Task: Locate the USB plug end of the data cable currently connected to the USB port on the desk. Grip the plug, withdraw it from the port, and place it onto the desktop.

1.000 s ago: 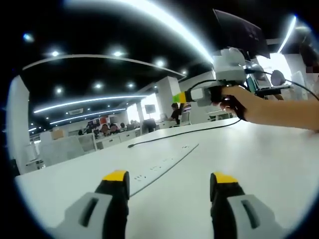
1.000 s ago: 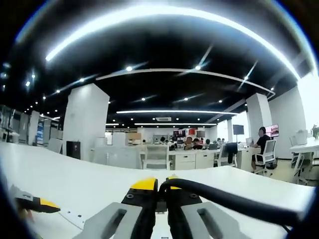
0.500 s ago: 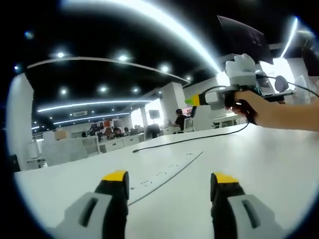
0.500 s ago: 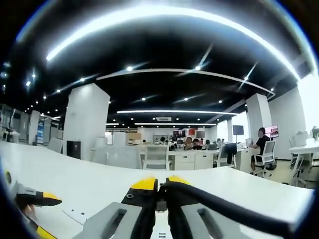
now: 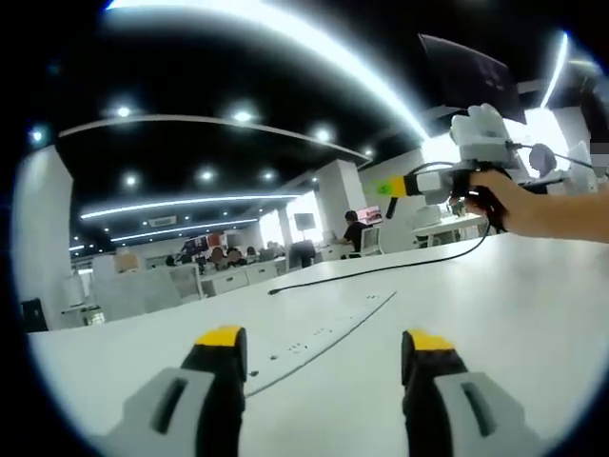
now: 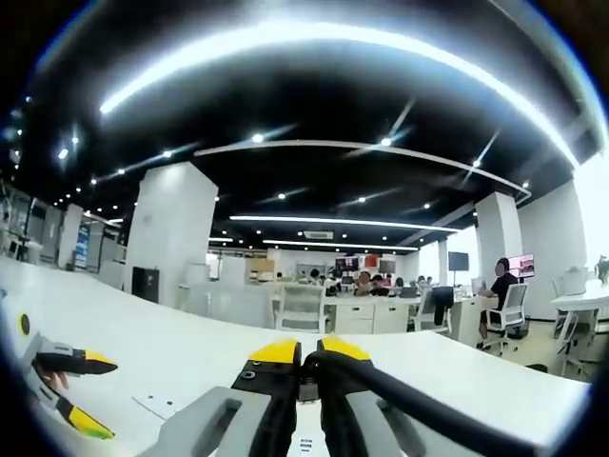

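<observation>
A white desk (image 5: 533, 314) in an open office. Left gripper (image 5: 324, 347) hovers with jaws spread, empty. Right gripper (image 6: 300, 367), lifted above the desk, pinches the USB plug (image 6: 307, 387), apparently withdrawn; its black cable (image 5: 381, 269) trails along the desktop.

In my left gripper view, my left tool (image 5: 324, 347) sits low over the desk (image 5: 514, 314), with the port strip (image 5: 328, 328) ahead between its jaws. Beyond it the cable (image 5: 381, 269) runs across the desk up to my right tool (image 5: 400, 186), raised at the far right. In the right gripper view, the plug (image 6: 306, 388) sits between that tool's closed jaws, with the left tool at far left.
</observation>
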### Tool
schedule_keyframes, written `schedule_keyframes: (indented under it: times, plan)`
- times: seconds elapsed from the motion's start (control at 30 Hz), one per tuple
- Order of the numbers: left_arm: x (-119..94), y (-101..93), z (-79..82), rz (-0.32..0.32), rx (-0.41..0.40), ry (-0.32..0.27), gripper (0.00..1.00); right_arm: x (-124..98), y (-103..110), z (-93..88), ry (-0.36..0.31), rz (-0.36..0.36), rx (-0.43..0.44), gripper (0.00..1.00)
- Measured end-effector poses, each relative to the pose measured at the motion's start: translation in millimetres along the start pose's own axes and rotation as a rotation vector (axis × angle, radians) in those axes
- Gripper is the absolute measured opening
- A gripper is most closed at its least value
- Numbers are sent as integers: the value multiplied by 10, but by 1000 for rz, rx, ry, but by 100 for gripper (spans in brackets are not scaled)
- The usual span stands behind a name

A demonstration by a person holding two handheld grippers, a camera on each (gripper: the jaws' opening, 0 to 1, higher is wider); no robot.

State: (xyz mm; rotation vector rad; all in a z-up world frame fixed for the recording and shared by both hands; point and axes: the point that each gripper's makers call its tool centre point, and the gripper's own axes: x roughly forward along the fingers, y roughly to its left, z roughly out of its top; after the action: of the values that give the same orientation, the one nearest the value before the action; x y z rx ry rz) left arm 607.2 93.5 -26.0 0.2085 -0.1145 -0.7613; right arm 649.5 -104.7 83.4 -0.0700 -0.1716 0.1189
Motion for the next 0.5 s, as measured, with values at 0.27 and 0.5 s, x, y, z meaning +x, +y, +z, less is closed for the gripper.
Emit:
schedule_keyframes:
  times: [0.27,0.5]
  plan:
    - [-258,49,44,30,34,14,65,-145,92,-96,26,31,-2,9]
    - [-516,90,54,67,33,28,65,-329,198,-221,53,65,-1,9]
